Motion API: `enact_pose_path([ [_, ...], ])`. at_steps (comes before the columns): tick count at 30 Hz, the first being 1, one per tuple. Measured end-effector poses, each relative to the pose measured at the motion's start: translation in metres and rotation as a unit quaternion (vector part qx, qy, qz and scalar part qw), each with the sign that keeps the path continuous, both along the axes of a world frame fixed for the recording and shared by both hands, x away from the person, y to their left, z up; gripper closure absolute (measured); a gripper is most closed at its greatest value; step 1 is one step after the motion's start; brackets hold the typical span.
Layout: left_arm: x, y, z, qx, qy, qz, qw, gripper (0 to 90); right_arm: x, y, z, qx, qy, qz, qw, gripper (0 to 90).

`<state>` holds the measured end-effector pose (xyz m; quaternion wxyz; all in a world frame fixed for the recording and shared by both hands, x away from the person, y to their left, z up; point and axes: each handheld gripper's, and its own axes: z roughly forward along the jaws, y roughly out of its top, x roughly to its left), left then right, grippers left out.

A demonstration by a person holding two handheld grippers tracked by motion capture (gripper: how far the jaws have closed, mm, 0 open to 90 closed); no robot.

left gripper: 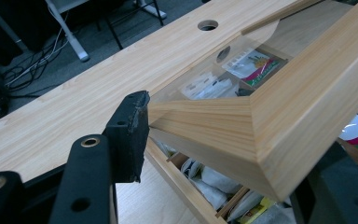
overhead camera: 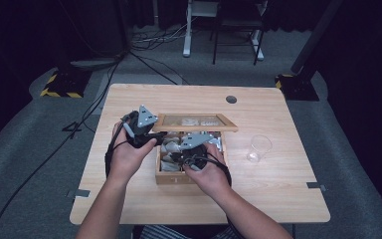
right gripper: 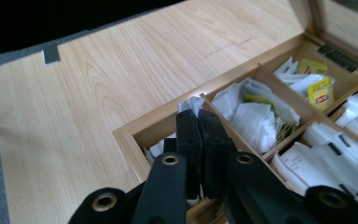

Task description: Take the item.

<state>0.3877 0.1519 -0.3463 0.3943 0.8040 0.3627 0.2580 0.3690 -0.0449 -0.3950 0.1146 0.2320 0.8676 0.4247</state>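
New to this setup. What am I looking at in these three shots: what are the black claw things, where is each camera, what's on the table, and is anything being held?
There is no robot arm: a person holds a hand-held two-jaw gripper in each hand. The high view looks down from above the person's side of the wooden table. The other two cameras ride on the grippers and look along their black jaws.

On the table sit a wooden tea box with compartments of tea bags and a clear plastic cup to its right.

The left gripper is at the corner of the box's glass-paned lid, which stands raised; one jaw lies against the frame, but I cannot tell whether it is clamped. The right gripper reaches into the nearest compartment with its jaws pressed together on a white tea bag, whose top shows just past the jaws.
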Motion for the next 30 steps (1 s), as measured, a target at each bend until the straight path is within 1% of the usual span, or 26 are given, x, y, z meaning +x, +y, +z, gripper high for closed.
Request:
enact_pose_path([
  [7, 0.000, 0.000, 0.000, 0.000, 0.000, 0.000, 1.0000, 45.3, -0.005, -0.010, 0.014, 0.013, -0.012, -0.004, 0.9998, 88.4],
  [14, 0.000, -0.001, 0.000, 0.003, -0.001, 0.000, 1.0000, 45.2, -0.007, -0.021, 0.022, 0.023, -0.018, -0.013, 0.9995, 88.4],
  [18, 0.000, -0.001, 0.000, 0.004, -0.001, 0.001, 1.0000, 45.2, -0.007, -0.028, 0.026, 0.030, -0.021, -0.021, 0.9991, 88.4],
  [23, 0.000, -0.001, 0.000, 0.004, 0.000, 0.001, 1.0000, 45.2, -0.007, -0.040, 0.029, 0.030, -0.024, -0.032, 0.9988, 88.4],
  [30, 0.000, -0.001, 0.000, 0.007, 0.001, 0.001, 1.0000, 45.0, -0.005, -0.060, 0.032, 0.031, -0.027, -0.055, 0.9977, 88.4],
])
